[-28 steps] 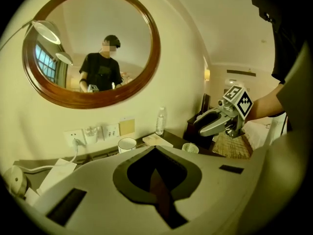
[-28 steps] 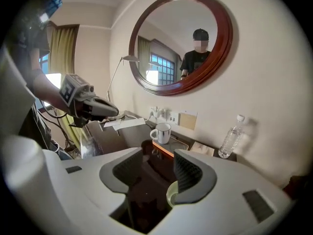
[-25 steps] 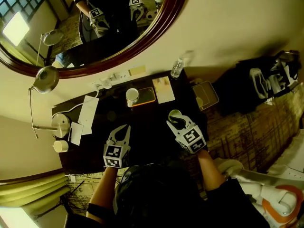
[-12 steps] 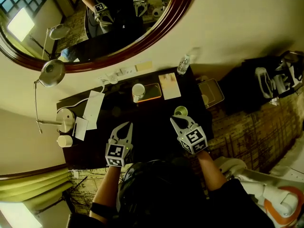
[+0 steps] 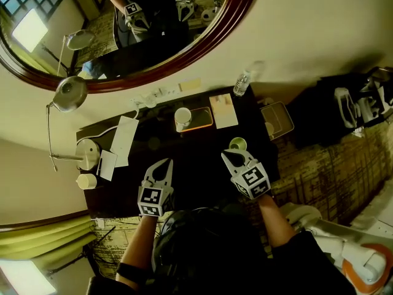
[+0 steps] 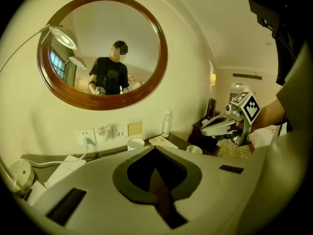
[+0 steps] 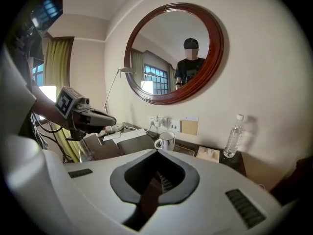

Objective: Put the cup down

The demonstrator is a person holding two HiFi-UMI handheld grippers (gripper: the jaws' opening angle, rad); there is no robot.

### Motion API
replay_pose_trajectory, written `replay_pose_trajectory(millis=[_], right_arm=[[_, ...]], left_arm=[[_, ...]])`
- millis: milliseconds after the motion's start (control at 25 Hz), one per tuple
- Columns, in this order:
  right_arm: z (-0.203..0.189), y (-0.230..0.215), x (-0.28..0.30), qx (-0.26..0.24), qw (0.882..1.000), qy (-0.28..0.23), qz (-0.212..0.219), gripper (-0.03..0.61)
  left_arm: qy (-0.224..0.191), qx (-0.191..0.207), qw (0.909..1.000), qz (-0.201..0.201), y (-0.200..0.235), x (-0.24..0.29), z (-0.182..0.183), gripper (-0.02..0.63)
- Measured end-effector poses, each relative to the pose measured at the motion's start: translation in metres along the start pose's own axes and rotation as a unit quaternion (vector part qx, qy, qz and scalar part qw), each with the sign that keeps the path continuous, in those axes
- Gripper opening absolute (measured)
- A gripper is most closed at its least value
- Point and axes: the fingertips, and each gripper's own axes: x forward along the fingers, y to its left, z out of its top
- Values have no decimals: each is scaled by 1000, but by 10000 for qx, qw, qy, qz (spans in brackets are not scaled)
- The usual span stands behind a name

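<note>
The small pale cup [image 5: 237, 144] stands upright on the dark table [image 5: 195, 155] near its right edge, with nothing touching it. Just short of it hovers my right gripper [image 5: 232, 156], shut and empty, tips pointing at the cup. In the left gripper view the cup [image 6: 194, 150] sits under the right gripper [image 6: 220, 126]. My left gripper [image 5: 164, 163] is shut on nothing over the table's front middle. Its own view shows its jaws [image 6: 155, 149] closed. In the right gripper view the jaws [image 7: 157, 153] meet and hide the cup.
A white mug [image 5: 182, 117] stands on an orange-rimmed tray [image 5: 202, 119] at the back, beside a booklet [image 5: 223, 110] and a water bottle [image 5: 244, 82]. At the left are papers [image 5: 124, 140], a desk lamp [image 5: 70, 94] and its base [image 5: 88, 153]. A round mirror [image 5: 239, 5] hangs above.
A second ago the cup sat between my right gripper's jaws. Now it stands free on the table beyond the tips, and those jaws have closed. The left gripper has stayed put.
</note>
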Motion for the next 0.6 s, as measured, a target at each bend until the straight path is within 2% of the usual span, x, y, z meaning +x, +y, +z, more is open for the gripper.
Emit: replay_pose_trajectory(millis=[360,480,600], right_arm=[[-8,11,14,57,10000,42,-25,5],[-4,24,21,106,9998,158,59,5],[-4,35,31,81,9993,317,158,5]], left_arm=[[261,83,9995,-141,10,12,-5,5],[496,107,9983,-282,16,23,-8,54],[844,104,9958,-333,22,39,-5,134]])
